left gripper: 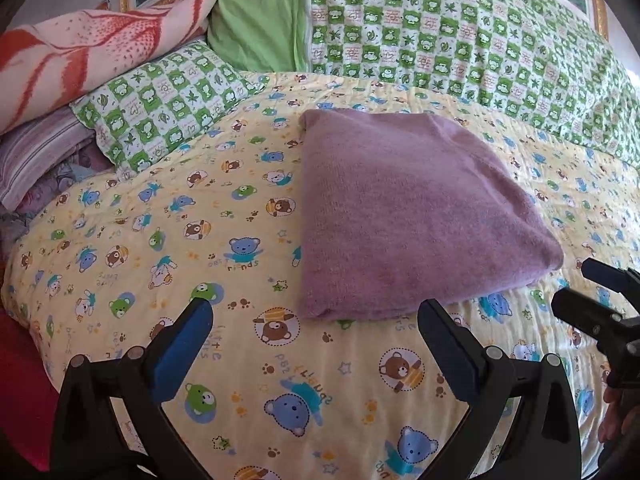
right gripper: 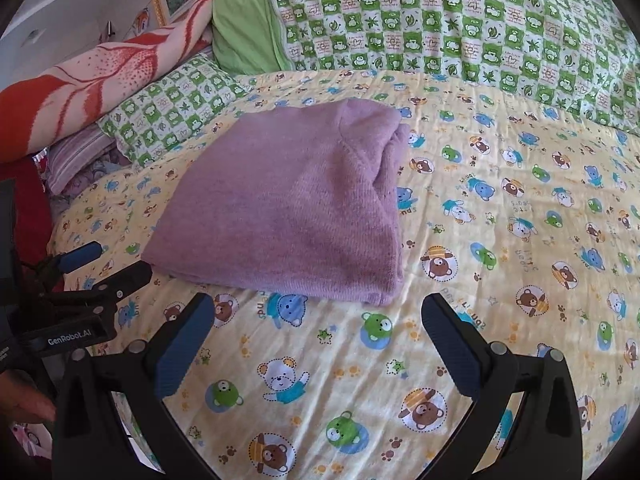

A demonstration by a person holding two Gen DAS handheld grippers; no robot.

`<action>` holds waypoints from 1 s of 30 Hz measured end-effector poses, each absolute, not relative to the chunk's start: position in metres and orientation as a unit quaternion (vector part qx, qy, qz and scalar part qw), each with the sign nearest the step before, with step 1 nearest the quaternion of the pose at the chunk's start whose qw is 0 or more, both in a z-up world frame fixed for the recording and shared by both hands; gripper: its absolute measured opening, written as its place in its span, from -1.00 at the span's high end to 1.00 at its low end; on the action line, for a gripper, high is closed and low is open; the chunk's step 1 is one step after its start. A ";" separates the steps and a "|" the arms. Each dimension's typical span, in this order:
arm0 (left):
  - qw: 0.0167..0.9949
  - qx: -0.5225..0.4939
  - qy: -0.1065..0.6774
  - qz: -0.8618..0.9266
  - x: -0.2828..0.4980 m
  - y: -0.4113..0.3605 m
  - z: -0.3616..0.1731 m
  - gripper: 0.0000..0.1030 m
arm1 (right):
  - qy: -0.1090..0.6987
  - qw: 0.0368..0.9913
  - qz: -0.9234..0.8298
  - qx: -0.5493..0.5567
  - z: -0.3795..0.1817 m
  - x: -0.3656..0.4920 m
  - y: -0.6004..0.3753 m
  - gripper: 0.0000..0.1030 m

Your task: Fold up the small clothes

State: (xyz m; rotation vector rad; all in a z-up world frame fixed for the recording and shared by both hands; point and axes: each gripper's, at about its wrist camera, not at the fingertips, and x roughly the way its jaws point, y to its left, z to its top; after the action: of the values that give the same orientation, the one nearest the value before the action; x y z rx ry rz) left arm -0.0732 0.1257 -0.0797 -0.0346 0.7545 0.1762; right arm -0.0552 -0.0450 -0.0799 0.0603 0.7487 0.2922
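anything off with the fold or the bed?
Nothing stands out. Purple sweater lies folded flat on the bear-print quilt; left gripper and right gripper are open, clear of it.

the bed [right gripper: 500,240] is flat and open around the folded cloth [right gripper: 288,208] on its near and right sides. pillows [left gripper: 160,100] and a blanket [left gripper: 460,40] block the far and left edges.
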 end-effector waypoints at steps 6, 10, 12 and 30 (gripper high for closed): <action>0.928 -0.019 0.360 0.089 -0.078 0.122 -0.075 -0.99 | 0.358 0.921 0.151 0.028 -0.081 -0.055 -0.045 -1.00; 0.928 -0.021 0.360 0.091 -0.079 0.121 -0.074 -0.99 | 0.357 0.921 0.156 0.021 -0.081 -0.053 -0.044 -1.00; 0.927 -0.025 0.362 0.092 -0.079 0.122 -0.074 -0.99 | 0.357 0.921 0.158 0.020 -0.081 -0.052 -0.044 -1.00; 0.928 -0.033 0.358 0.097 -0.083 0.126 -0.067 -0.99 | 0.335 0.927 0.167 -0.001 -0.073 -0.056 -0.035 -1.00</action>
State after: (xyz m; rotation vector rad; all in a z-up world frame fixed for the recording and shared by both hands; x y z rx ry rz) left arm -0.0826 0.1256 -0.0665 -0.0668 0.7347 0.1983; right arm -0.0556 -0.0348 -0.0733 -0.0015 0.6862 0.3422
